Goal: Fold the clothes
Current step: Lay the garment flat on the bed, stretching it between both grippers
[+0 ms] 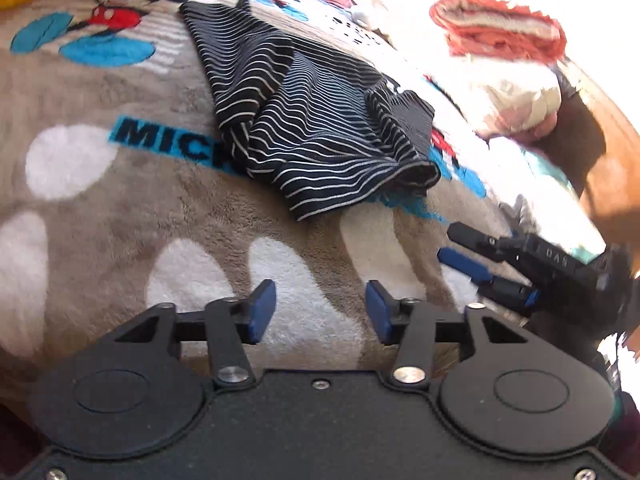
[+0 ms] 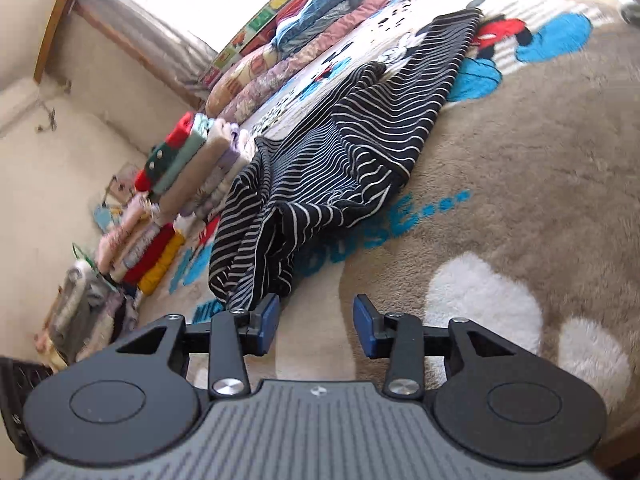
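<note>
Though crumpled on the blanket (image 1: 120,220), striped garment (image 1: 316,136) between both parted hand-held grippers.

- Striped garment (image 1: 316,120): black with thin white stripes.
- Blanket (image 1: 120,216): beige-brown plush, white spots, blue lettering, red-and-blue cartoon print.
- Towel (image 1: 500,28): coral-red and white.
- Gripper pads (image 2: 267,320): blue on black fingers.
- Folded stack (image 2: 176,160): red, green, beige, yellow.

A black garment with thin white stripes (image 1: 312,120) (image 2: 340,152) lies crumpled and partly doubled over (one fold bunched atop another) near the blanket's middle, away from its edges.
</note>
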Tool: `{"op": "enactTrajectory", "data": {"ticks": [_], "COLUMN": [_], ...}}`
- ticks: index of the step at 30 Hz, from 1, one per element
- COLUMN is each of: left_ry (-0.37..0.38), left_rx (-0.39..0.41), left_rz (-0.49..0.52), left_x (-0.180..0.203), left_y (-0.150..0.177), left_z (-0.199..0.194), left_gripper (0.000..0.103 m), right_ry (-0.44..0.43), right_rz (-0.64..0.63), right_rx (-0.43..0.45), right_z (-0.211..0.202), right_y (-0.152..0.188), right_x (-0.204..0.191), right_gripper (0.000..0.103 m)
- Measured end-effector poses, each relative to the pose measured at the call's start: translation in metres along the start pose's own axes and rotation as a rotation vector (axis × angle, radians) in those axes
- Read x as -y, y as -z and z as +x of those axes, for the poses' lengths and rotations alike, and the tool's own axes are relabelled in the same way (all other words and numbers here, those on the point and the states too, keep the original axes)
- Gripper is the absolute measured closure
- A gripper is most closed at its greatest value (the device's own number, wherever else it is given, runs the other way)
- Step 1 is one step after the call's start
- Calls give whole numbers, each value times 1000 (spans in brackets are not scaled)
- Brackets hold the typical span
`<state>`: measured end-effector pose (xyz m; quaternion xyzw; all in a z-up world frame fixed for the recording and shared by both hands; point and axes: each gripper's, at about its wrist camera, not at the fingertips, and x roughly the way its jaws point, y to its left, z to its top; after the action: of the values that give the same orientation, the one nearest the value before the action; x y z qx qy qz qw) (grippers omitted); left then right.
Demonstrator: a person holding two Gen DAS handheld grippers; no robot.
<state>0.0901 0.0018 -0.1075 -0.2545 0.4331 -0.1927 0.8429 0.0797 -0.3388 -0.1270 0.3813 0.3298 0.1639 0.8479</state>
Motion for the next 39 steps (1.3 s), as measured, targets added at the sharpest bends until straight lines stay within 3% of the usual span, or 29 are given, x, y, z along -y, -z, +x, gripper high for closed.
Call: {"op": "enactTrajectory", "data": {"ticks": [2, 6, 10, 13, 17, 20, 21, 22, 27, 33, 39], "left_ry": [46, 105, 130, 113, 101, 75, 69, 63, 104, 79, 27], "left_rx": [25, 74, 91, 107, 136, 137, 135, 133, 167, 155, 85], "left_rz": [-145, -349, -386, -376, -391, -377, -368, -359, -310, -285, -255], "left_x": [-15, -38, -34, -25, -23, -25, -26, -26, -17, -19, -28], "left_y": [-2, -9, -20, -27, -33, -34, -34, -33, -25, -10, 2], "left_z": [3, 17, 39, 52, 63, 66, 66, 66, 40, 26, 36], "left_gripper": [47, 47, 48, 49, 50, 74, 90, 92, 94, 94, 91], "right_ry": [-65, -150, -139, -114, -49, -41, -34, -27, 24, 12, 56], "right_rz": [173, 429, 501, 505, 445, 391, 344, 296, 50, 0, -11], "right_rx": [40, 105, 132, 89, 41, 41, 39, 37, 46, 52, 15], "right_z": [-1, 5, 30, 56, 84, 91, 88, 85, 56, 35, 30], "right_y": [1, -5, -25, -34, -40, -39, -38, -37, -26, -17, 2], "right_x": [20, 49, 52, 44, 32, 32, 29, 26, 13, 12, 17], "right_gripper": [44, 39, 36, 37, 67, 80, 84, 86, 93, 93, 93]}}
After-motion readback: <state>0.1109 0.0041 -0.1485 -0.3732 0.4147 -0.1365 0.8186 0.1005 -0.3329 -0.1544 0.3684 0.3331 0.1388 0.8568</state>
